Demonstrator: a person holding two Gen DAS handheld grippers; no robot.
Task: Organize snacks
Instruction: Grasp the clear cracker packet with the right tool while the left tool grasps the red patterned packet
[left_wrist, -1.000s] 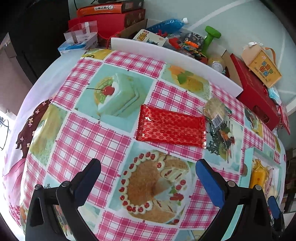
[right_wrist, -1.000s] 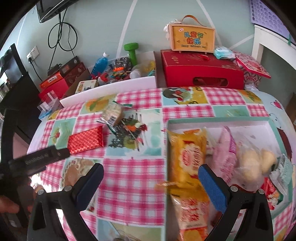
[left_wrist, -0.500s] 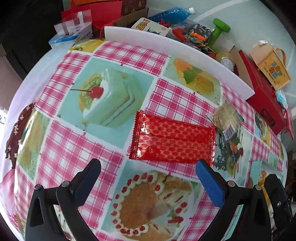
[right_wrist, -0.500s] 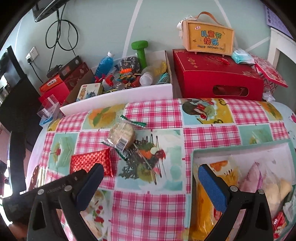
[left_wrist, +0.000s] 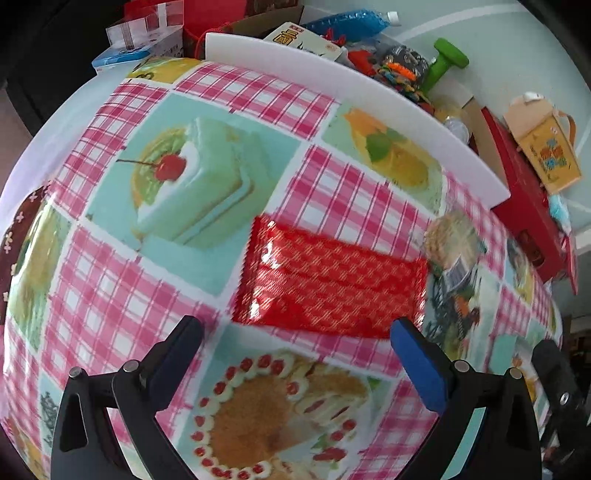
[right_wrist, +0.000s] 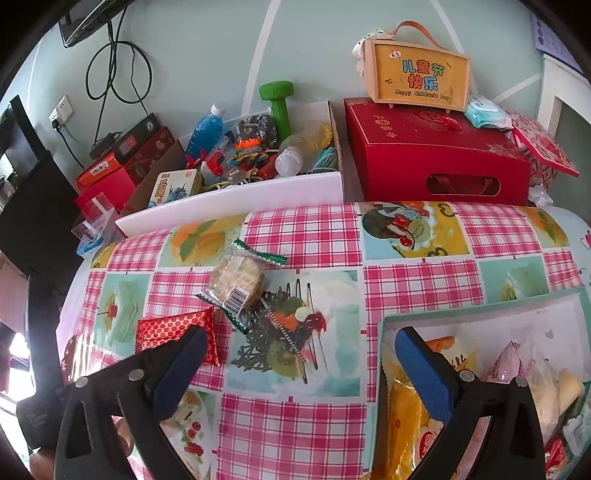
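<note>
L gripper (left_wrist: 295, 345) was wide open and empty, jaws spread either side of the near edge of the red snack pack (left_wrist: 328, 284), which lay flat on the counter (left_wrist: 122, 280) just ahead of the tips. Pack's long axis ran left-right across the left wrist view, i.e. roughly parallel to the line between the two fingers, so the jaws straddled its length rather than its narrow width. Judging from that, a grasp as lined up would need near-full opening w/ little margin; a wrist turn to close across the short side looked the easier option.

R gripper (right_wrist: 299, 356) was also open, holding nothing. It hovered further back over the counter, w/ the round cracker pack (right_wrist: 236, 282) ahead and a bit left of centre, well short of the tips. That pack lay beside the red one's right end; whether they touched was hard to tell, left view being blurred there.

The tray (right_wrist: 480, 304) w/ snacks already in it sat at the right, partly under the R gripper's right finger. So L was clearly the nearer gripper for the red pack, R for the cracker pack, and the tray lay to the right of both. Two loose items apparently left to collect.
</note>
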